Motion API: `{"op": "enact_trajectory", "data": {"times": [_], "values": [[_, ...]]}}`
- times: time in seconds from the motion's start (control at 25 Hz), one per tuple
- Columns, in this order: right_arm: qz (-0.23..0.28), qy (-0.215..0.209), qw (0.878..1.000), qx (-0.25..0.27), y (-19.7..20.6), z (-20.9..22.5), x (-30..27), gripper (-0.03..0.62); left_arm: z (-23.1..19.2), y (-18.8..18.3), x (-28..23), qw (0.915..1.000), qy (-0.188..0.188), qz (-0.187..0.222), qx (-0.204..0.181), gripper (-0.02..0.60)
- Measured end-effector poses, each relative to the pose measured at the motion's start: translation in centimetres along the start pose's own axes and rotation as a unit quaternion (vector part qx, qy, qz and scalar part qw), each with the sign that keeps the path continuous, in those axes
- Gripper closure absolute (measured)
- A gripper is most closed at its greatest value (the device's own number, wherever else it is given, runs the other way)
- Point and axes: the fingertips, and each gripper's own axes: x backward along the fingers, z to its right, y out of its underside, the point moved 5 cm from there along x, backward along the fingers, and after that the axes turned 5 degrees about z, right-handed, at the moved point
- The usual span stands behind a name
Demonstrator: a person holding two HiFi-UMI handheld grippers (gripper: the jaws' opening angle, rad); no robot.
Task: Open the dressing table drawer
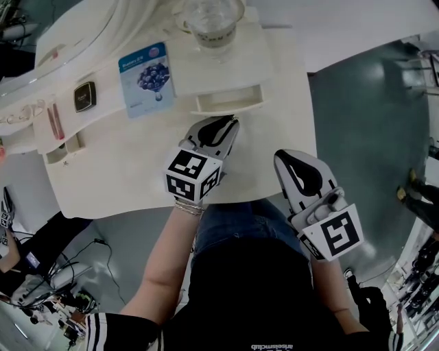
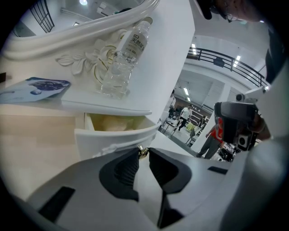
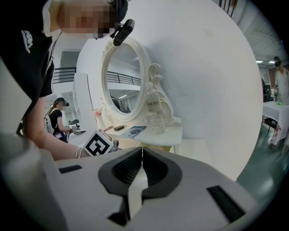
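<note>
Head view: left gripper (image 1: 231, 122) tight on drawer knob (image 2: 142, 151), bottle (image 1: 214, 20) above, sachet (image 1: 146, 77) beside; right gripper (image 1: 288, 156) closed, empty.

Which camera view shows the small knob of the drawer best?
The left gripper view: the gold knob shows close up, pinched by the left tool, in front of the partly open drawer. In the head view that tool hides it. The right gripper view does not show it.

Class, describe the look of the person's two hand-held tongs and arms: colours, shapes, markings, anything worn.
The left tongs and right tongs are white rounded shells with black ribbed pads. Each carries a cube of black-and-white square markers. Forearms are bare; bracelets circle the left wrist; the black top has a white-striped sleeve.
</note>
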Motion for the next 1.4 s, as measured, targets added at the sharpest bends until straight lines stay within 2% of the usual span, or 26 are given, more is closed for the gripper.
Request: {"op": "enact_trajectory", "data": {"times": [0.96, 1.4], "values": [[0.007, -0.006, 1.000, 0.001, 0.0, -1.3, 0.2, 0.573, 0.9, 1.3, 0.9, 1.0000, 0.003, -0.009, 0.001, 0.499], [0.013, -0.004, 1.000, 0.004, -0.3, -1.5, 0.0, 0.574, 1.3, 1.5, 2.5, 0.9998, 0.004, -0.015, 0.010, 0.477]]}}
